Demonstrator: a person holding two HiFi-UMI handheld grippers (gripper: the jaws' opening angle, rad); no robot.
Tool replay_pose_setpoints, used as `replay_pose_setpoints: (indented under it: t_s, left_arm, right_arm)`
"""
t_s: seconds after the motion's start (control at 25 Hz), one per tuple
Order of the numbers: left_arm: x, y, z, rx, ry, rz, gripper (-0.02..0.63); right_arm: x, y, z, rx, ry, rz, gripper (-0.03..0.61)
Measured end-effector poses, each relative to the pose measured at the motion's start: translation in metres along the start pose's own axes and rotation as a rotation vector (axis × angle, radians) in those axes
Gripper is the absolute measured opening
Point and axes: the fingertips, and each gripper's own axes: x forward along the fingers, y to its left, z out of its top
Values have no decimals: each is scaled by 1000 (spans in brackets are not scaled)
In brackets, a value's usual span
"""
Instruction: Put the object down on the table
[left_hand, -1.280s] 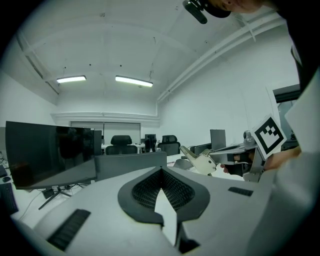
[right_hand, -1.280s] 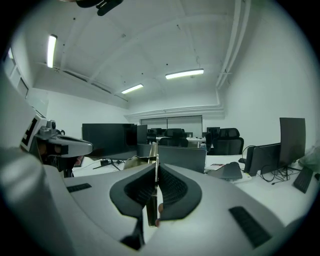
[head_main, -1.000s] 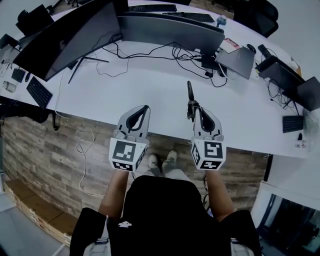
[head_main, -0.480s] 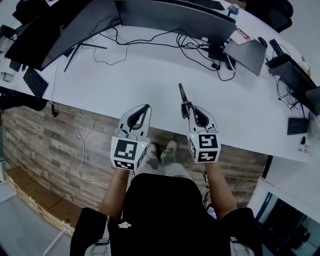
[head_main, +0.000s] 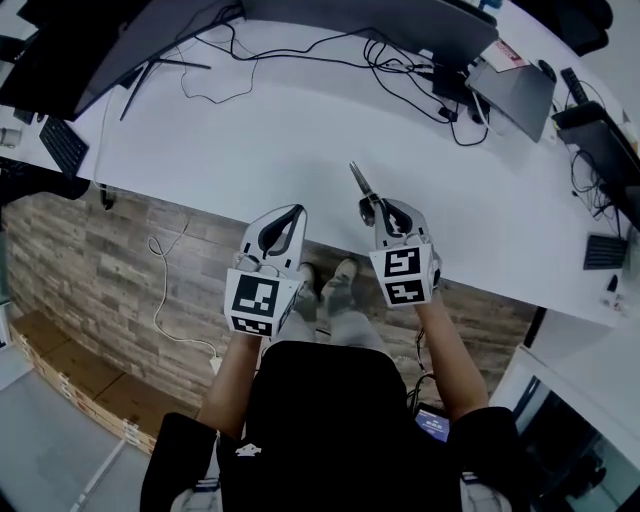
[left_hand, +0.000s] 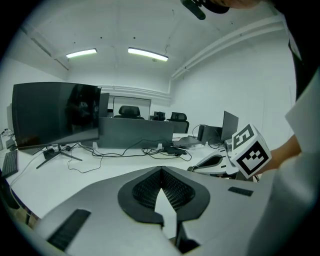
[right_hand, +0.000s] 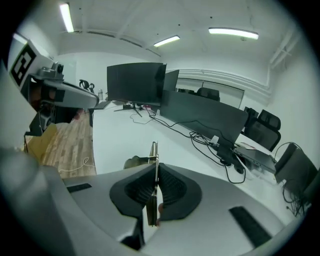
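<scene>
My right gripper (head_main: 381, 206) is shut on a thin dark tool (head_main: 360, 184), much like closed scissors, whose blade sticks out past the jaws and leans up-left over the white table (head_main: 300, 130). In the right gripper view the tool (right_hand: 154, 155) shows edge-on, squeezed between the black pads. My left gripper (head_main: 296, 211) hangs beside it at the table's near edge. Its tips meet with nothing between them, as the left gripper view (left_hand: 161, 170) also shows. Neither gripper touches the table.
Dark monitors (head_main: 90, 50) stand along the table's far side with a tangle of black cables (head_main: 400, 60). A laptop (head_main: 520, 90) sits at the far right and a keyboard (head_main: 62, 145) at the left. Wood floor (head_main: 130, 260) lies below the table's edge.
Both grippers have come down toward the table's near edge. The right gripper has rolled, so the tool that pointed straight ahead now leans to the left.
</scene>
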Motion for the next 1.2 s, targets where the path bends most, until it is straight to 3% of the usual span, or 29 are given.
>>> replay_pose_setpoints:
  t_s: [0.6,1.2]
  left_arm:
    - [13,5,-47,-29,92,3,14]
    - [16,6,-64,-52,120,7,14]
  right_arm:
    - [74,-14,-39,-259,185,1,26]
    - [92,-13,-52,-370,197,-30,26]
